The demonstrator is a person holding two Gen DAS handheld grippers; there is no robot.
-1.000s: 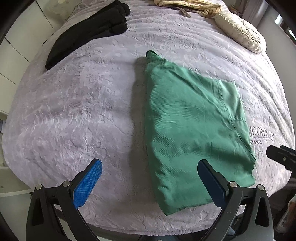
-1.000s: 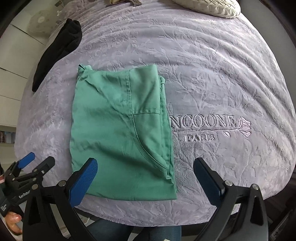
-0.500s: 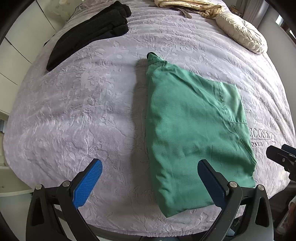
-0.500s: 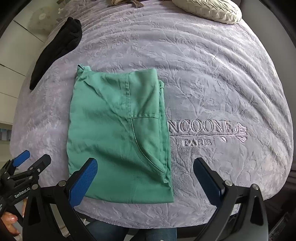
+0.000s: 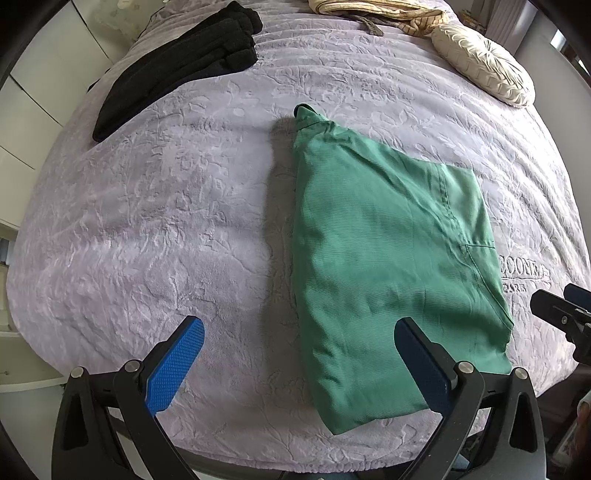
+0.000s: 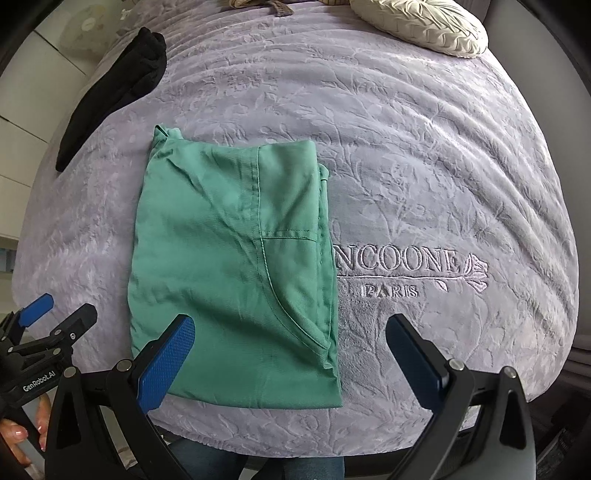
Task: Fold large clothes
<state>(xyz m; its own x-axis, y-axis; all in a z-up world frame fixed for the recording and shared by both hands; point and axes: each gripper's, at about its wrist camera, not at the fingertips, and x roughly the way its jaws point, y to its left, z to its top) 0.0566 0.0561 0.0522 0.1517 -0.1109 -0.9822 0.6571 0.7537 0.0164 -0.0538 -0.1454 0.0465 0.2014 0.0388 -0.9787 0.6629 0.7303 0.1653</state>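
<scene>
A green garment [image 5: 388, 258] [image 6: 236, 266] lies folded into a tall rectangle on the lilac bedspread [image 5: 166, 221] [image 6: 424, 166], with a pocket seam showing on top. My left gripper [image 5: 299, 365] hangs open above the near edge of the bed, over the garment's near left corner, holding nothing. Over the garment's near right corner my right gripper [image 6: 291, 358] is open and empty too. The left gripper [image 6: 40, 325] also shows at the left edge of the right wrist view, with a hand [image 6: 22, 439] under it.
A black garment [image 5: 184, 62] [image 6: 110, 92] lies at the far left of the bed. A cream round cushion [image 5: 484, 66] [image 6: 421, 26] and a beige striped cloth [image 5: 380, 11] sit at the far end. White cabinets [image 5: 33, 85] stand left of the bed. Embroidered lettering [image 6: 402, 266] is right of the green garment.
Both grippers have drawn back slightly toward the near edge of the bed and stay open. The green garment has not moved.
</scene>
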